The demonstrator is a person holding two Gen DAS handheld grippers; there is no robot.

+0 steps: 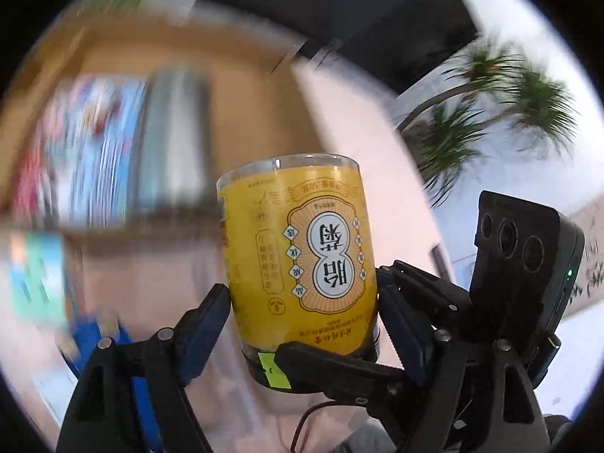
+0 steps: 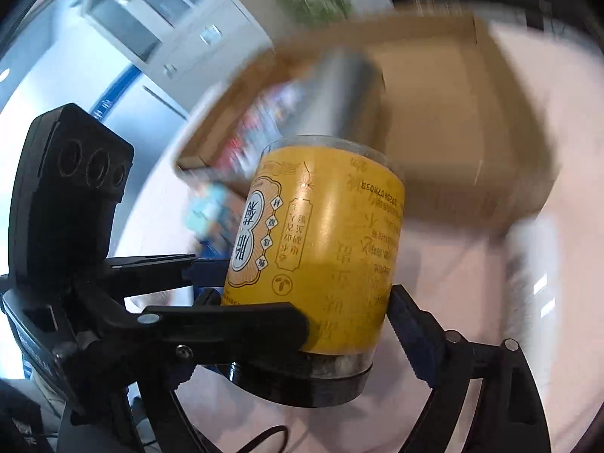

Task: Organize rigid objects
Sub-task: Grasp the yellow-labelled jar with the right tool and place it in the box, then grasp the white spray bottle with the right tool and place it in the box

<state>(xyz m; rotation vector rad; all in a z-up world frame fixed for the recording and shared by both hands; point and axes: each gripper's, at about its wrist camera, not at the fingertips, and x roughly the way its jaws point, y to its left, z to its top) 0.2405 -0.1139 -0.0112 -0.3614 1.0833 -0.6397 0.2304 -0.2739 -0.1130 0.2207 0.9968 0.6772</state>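
Yellow jar (image 1: 302, 260) clamped between both claws (image 2: 305, 313).

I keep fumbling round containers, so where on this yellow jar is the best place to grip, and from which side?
Grip the yellow jar across its straight labelled wall, pads on opposite sides, as both grippers do here. The left gripper and right gripper each straddle it above the black lid. The wall is cylindrical, so any side probably serves.
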